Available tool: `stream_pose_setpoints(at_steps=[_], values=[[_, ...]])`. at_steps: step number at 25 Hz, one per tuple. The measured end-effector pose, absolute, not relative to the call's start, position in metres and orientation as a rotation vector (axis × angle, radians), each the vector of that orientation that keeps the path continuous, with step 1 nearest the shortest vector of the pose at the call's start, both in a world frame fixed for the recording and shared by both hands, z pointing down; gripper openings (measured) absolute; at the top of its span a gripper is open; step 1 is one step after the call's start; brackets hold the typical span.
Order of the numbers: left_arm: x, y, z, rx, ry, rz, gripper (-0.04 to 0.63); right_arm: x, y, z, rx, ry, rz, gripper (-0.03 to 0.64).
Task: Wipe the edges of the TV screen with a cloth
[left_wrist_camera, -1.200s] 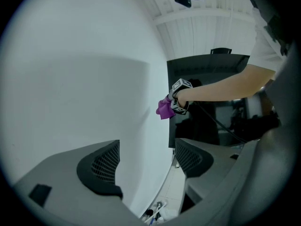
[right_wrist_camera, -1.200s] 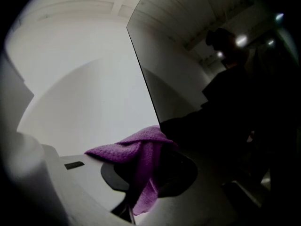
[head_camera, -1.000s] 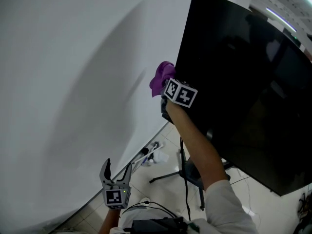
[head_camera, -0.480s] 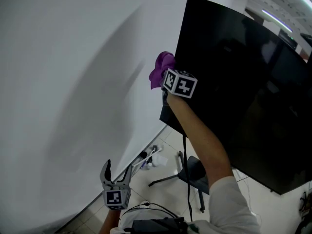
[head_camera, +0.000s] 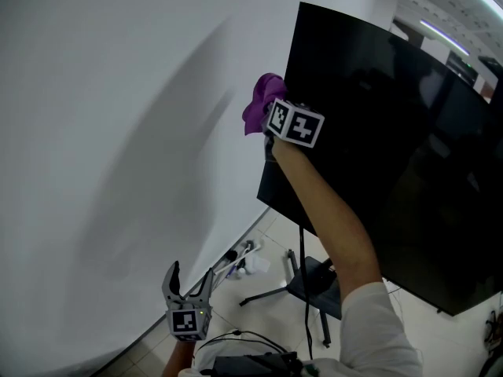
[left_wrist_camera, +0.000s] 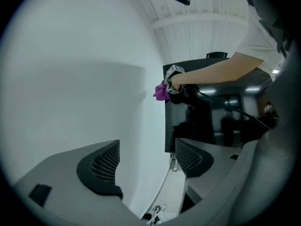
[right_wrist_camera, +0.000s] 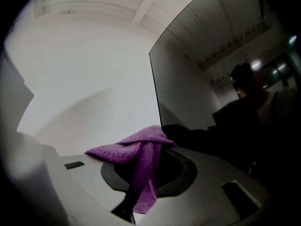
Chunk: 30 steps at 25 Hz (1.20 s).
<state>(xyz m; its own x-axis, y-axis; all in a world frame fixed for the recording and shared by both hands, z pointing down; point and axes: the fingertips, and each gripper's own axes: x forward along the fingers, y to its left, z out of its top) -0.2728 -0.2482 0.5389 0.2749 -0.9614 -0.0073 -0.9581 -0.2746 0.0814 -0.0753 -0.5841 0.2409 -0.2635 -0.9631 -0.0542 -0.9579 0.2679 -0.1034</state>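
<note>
A large black TV screen point(head_camera: 393, 148) stands on a stand, its left edge facing the white wall. My right gripper point(head_camera: 271, 120) is raised at that left edge, about a third of the way down, shut on a purple cloth point(head_camera: 262, 104). In the right gripper view the cloth point(right_wrist_camera: 141, 152) hangs pinched between the jaws, right against the screen's edge point(right_wrist_camera: 155, 86). My left gripper point(head_camera: 189, 283) hangs low near the floor, open and holding nothing. From the left gripper view I see the TV point(left_wrist_camera: 207, 112) and the cloth point(left_wrist_camera: 161, 92) far ahead.
A white wall point(head_camera: 118, 132) runs close along the TV's left side. The TV stand's dark legs point(head_camera: 275, 293) spread over the tiled floor. A few small items point(head_camera: 245, 259) lie on the floor by the wall's base. Cables trail near my body at the bottom.
My right gripper with the cloth has slid up along the TV's left edge. The left gripper has stayed low, drifting slightly down.
</note>
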Motion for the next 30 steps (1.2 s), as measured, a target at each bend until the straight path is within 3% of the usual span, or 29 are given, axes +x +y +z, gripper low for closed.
stream_pose_setpoints(at_steps=[30], values=[[-0.305, -0.228, 0.522, 2.392, -1.942, -0.140, 0.347, -0.071, -0.571, 0.089, -1.952, 2.361, 0.207, 0.091]])
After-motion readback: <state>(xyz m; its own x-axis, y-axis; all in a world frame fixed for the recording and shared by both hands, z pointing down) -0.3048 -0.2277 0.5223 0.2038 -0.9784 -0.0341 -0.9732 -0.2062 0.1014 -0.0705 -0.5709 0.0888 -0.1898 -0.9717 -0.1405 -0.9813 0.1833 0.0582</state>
